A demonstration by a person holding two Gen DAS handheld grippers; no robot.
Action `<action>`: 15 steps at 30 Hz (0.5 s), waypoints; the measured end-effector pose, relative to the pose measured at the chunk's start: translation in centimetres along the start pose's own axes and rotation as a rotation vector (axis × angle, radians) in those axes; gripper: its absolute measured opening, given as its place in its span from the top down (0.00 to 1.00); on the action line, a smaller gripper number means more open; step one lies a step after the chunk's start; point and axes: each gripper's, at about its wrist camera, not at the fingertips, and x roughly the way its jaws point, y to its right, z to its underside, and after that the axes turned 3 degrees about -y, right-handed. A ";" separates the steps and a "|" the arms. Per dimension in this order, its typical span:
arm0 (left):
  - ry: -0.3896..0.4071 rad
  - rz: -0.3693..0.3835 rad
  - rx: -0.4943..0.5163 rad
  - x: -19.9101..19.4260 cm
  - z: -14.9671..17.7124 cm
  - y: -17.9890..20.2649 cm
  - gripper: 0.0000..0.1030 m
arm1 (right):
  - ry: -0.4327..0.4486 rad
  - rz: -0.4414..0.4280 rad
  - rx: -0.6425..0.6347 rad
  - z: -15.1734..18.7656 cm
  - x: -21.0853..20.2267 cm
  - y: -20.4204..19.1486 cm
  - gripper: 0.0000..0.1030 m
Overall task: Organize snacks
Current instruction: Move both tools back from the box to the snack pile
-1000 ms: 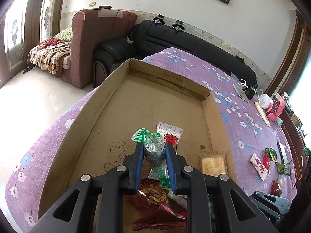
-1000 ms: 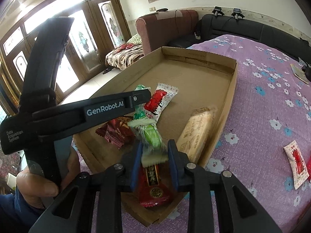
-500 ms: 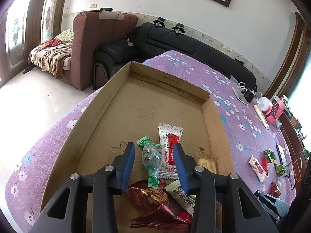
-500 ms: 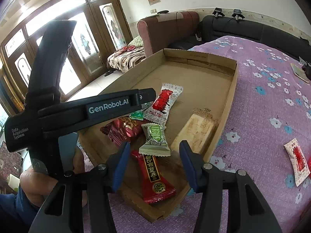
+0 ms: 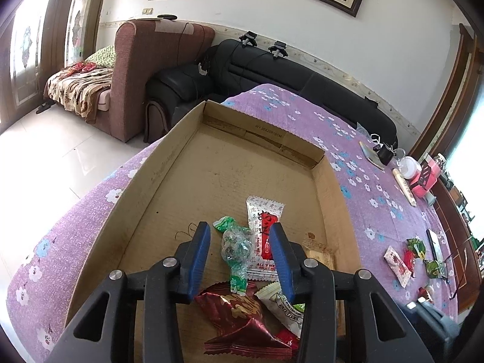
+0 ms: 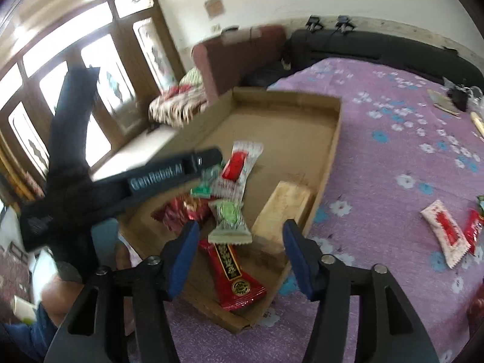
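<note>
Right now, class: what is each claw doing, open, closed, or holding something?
Left claw: open, just released; green-wrapped candy lies loose between its jaws.
Right claw: open, just widened, holding nothing.

Both jaws have just been opening: the green twist-wrapped candy (image 5: 236, 246) left the left gripper (image 5: 240, 249) and the pale green-printed snack packet (image 6: 230, 220) left the right gripper (image 6: 240, 255); both lie loose in the shallow cardboard box (image 5: 145, 181).

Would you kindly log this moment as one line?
left gripper: open over green-wrapped candy | right gripper: jaws just opening, empty | shallow cardboard box: holds snacks
</note>
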 end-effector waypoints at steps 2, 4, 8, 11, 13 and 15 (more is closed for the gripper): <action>0.002 -0.004 0.002 0.0 0.0 0.1 0.58 | 0.030 0.027 0.024 -0.3 -0.9 0.6 0.39; 0.003 -0.007 0.006 -0.1 0.1 0.1 0.58 | 0.058 0.085 0.044 -0.7 -1.6 1.3 0.39; 0.008 -0.017 0.015 -0.1 0.1 0.3 0.58 | 0.143 0.254 0.046 -1.4 -3.3 2.2 0.39; 0.011 -0.023 0.019 -0.2 0.1 0.4 0.58 | 0.192 0.391 0.006 -1.5 -3.8 2.6 0.39; 0.013 -0.026 0.022 -0.2 0.1 0.4 0.58 | 0.186 0.415 0.020 -1.8 -4.0 3.4 0.39; 0.016 -0.029 0.023 -0.2 0.2 0.5 0.58 | 0.134 0.441 -0.019 -2.2 -3.6 3.6 0.38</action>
